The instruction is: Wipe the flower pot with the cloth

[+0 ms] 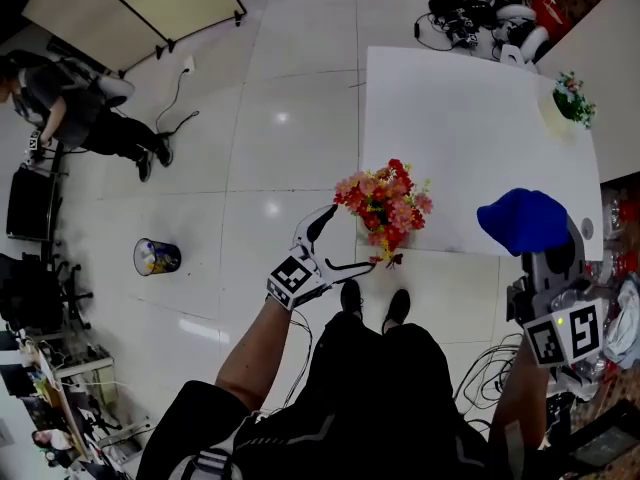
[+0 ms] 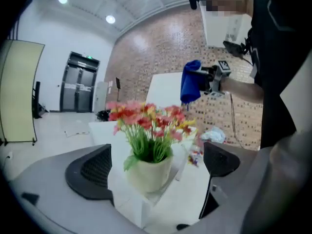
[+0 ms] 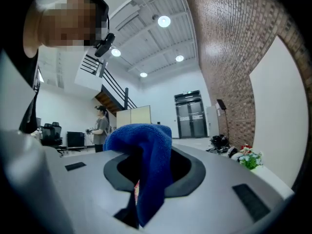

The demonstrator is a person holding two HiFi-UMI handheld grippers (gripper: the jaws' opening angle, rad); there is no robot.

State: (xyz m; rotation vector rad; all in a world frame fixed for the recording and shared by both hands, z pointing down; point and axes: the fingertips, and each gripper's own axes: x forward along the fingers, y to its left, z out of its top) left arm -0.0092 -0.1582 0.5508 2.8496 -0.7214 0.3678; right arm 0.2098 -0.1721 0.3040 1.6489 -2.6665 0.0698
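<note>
The left gripper has its jaws spread wide. In the left gripper view the cream flower pot stands in the gap between them, touching neither dark pad. The pot sits upright at the near corner of the white desk. It carries a bunch of red, pink and yellow flowers on green stems, and from the head view these flowers hide most of the pot.

The right gripper is clamped on the blue cloth. The cloth bunches up over the jaw tips and hangs down between them. This gripper is held off the desk's near right edge, well apart from the pot.

A second, smaller potted plant stands at the far right side of the desk. On the tiled floor to the left is a waste bin. Farther off a person stands near a folding screen.
</note>
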